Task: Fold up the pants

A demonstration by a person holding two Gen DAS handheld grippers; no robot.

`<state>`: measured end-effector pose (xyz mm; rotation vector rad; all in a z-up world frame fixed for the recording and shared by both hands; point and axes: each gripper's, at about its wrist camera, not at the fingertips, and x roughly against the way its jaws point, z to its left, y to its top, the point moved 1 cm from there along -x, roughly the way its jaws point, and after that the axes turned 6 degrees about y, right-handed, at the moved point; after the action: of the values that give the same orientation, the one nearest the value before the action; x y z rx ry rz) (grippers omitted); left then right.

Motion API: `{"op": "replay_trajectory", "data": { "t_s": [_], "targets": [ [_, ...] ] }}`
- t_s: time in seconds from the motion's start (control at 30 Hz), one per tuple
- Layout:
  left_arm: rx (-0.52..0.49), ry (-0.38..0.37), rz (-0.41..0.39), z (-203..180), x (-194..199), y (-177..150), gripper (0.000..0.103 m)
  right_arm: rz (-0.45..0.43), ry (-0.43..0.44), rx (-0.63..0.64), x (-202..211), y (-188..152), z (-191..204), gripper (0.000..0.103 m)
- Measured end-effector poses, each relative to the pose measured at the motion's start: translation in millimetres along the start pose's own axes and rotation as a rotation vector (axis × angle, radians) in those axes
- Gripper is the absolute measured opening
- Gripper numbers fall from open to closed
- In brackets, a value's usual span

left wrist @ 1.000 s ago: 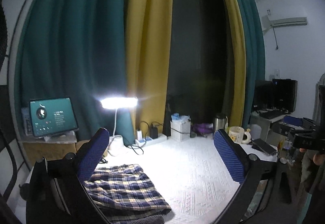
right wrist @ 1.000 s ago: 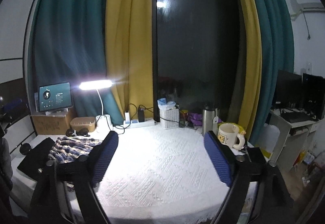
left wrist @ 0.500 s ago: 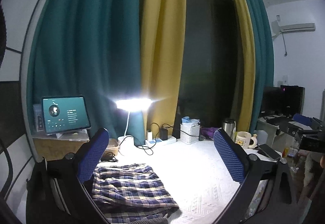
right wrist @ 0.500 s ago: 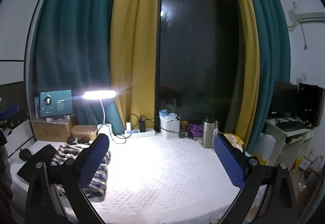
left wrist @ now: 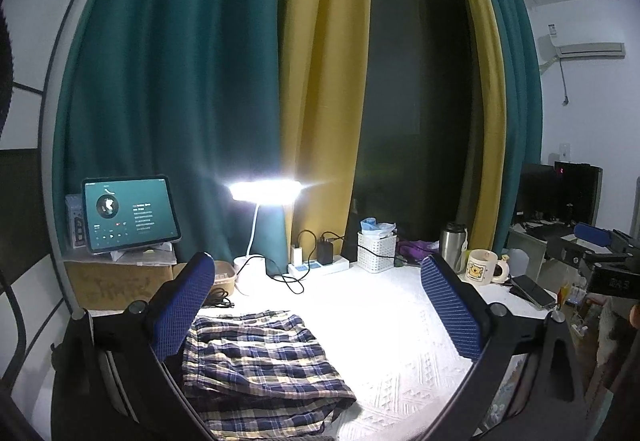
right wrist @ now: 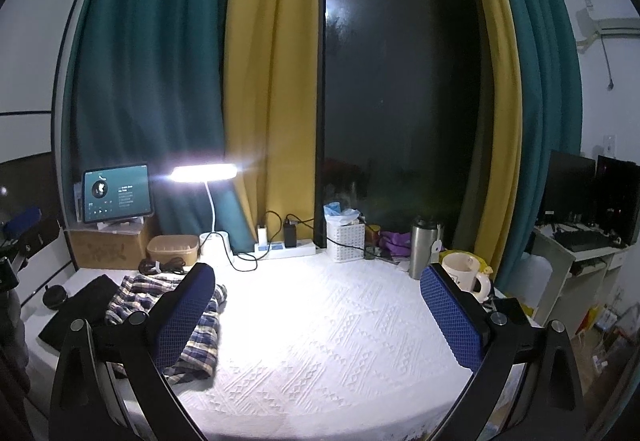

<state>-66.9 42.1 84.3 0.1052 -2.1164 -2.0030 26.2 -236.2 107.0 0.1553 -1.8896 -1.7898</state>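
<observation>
Pants (left wrist: 260, 365) in blue-and-cream plaid lie folded on the white table (left wrist: 384, 325), toward its left edge and near the front. A dark cloth (right wrist: 80, 305) sits just beside them, closer to the left edge.

The left gripper (left wrist: 320, 309) hangs above the table with its jaws spread wide and nothing between the blue pads (left wrist: 182, 305). From its own camera, the left pad overlaps the pants' left side, but whether it touches the cloth cannot be told. The right gripper (right wrist: 320, 313) is also spread to its widest and holds nothing. It is over the bare middle of the table, and the pants show partly behind its left pad (right wrist: 184, 313).

Along the back edge stand a lit desk lamp (left wrist: 264, 193), a power strip (left wrist: 316, 267) with plugged chargers, a white basket (left wrist: 376, 251), a steel flask (left wrist: 452, 245) and a mug (left wrist: 482, 267). A tablet (left wrist: 128, 213) with its screen on is propped on a cardboard box (left wrist: 112, 281) at the back left corner. A phone (left wrist: 532, 291) lies near the right edge. Teal and yellow curtains (right wrist: 256, 73) hang behind, framing a dark window (right wrist: 400, 89).
</observation>
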Motion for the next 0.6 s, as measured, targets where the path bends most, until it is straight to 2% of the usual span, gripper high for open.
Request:
{"op": "replay_trajectory", "data": {
  "t_s": [0.6],
  "targets": [
    [-0.006, 0.0, 0.001, 0.1, 1.7, 0.3, 0.102, -0.012, -0.013, -0.017, 4.1, -2.4, -1.3, 0.103]
  ]
}}
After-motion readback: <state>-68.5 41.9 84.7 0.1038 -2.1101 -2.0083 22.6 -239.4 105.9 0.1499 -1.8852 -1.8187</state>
